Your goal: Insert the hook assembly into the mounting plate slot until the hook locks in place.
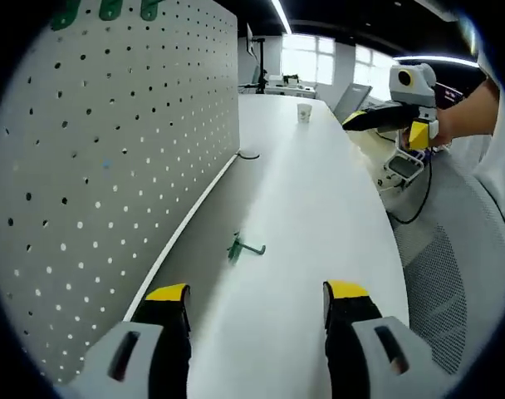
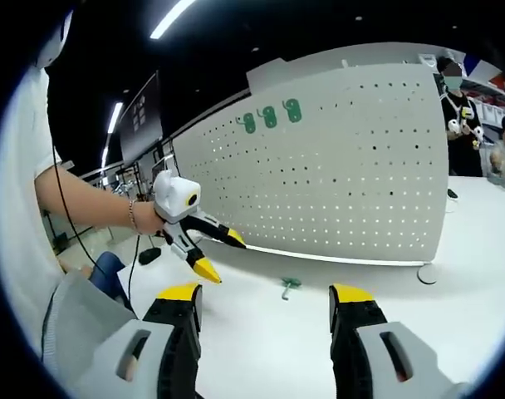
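Observation:
A small green hook assembly (image 1: 244,248) lies on the white table (image 1: 319,199), close to the foot of the upright white pegboard (image 1: 111,166). My left gripper (image 1: 257,303) is open and empty, a short way in front of the hook. In the right gripper view the same green hook (image 2: 290,285) lies before the pegboard (image 2: 352,166), with my open, empty right gripper (image 2: 265,303) short of it. The left gripper (image 2: 223,258) hovers open to the left of the hook there. The right gripper (image 1: 385,129) is held in a hand at the table's right edge.
Three green hooks (image 2: 269,116) hang near the pegboard's top. A black hook (image 1: 248,155) lies further along the board's foot, and a paper cup (image 1: 304,112) stands at the far end. A mesh chair (image 1: 460,274) is beside the table. A person (image 2: 456,108) stands in the background.

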Available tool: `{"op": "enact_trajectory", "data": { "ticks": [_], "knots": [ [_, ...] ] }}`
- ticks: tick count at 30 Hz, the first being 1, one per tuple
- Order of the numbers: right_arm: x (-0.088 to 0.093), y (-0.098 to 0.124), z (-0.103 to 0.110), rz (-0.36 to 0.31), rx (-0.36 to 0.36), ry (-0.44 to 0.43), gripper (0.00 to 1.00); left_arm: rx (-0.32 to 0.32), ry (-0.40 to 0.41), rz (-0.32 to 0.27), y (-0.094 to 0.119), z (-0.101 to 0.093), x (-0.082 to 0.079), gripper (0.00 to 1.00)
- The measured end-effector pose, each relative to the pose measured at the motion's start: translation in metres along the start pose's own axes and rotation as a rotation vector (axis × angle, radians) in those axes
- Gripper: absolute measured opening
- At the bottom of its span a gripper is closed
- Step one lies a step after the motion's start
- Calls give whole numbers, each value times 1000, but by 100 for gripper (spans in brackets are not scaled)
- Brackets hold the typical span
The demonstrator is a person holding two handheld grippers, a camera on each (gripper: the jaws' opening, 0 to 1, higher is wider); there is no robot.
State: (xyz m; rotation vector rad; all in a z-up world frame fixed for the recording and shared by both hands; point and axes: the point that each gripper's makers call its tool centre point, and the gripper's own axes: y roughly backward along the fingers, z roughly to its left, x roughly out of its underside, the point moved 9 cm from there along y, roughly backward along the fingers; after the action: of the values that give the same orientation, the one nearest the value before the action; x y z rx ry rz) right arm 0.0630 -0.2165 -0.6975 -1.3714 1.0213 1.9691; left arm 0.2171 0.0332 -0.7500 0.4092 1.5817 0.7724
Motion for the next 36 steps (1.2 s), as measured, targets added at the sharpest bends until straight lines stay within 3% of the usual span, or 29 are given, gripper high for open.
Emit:
{"op": "enact_trajectory", "data": {
  "ticks": [21,36],
  "knots": [
    [9,4,-4,23,-12,-32,60,107,-145,140,-58,10,-9,65],
    [13,12,-7,34,1,-37,60,160,-226,198,-89,18,-24,64]
  ]
}}
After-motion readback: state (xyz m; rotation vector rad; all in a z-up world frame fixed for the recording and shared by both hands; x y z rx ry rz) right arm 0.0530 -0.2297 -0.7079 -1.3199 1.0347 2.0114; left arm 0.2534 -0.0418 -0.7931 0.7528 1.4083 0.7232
